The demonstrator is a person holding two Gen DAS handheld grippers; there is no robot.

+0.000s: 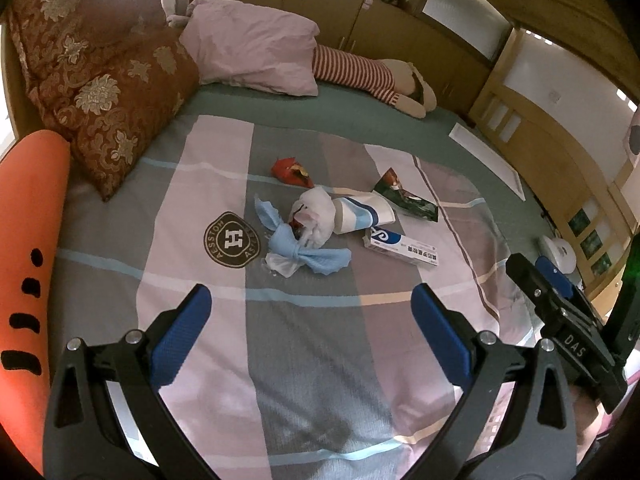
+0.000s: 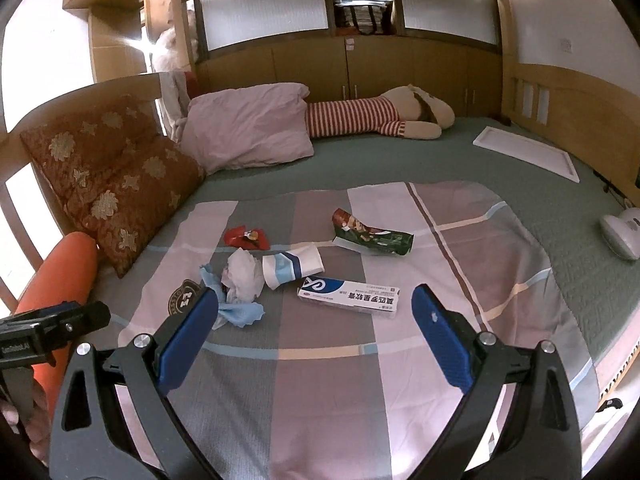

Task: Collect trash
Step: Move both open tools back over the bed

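Note:
Several pieces of trash lie together on a plaid blanket (image 1: 320, 380) spread over a bed. They are a red wrapper (image 1: 290, 170) (image 2: 246, 237), a green snack bag (image 1: 404, 196) (image 2: 372, 236), a tipped paper cup (image 1: 362, 214) (image 2: 292, 266), a white and blue carton (image 1: 402, 250) (image 2: 348, 294), a crumpled white tissue (image 1: 314, 212) (image 2: 242, 276) and a knotted blue cloth (image 1: 308, 254) (image 2: 240, 314). My left gripper (image 1: 314, 312) hovers open, short of the blue cloth. My right gripper (image 2: 316, 316) is open too, just short of the carton, holding nothing.
Patterned brown pillows (image 1: 100, 92), a pink pillow (image 1: 256, 48) and an orange bolster (image 1: 28, 240) line the left and head of the bed. A striped plush toy (image 2: 372, 116), a white panel (image 2: 528, 152) and a white device (image 2: 622, 232) lie farther off.

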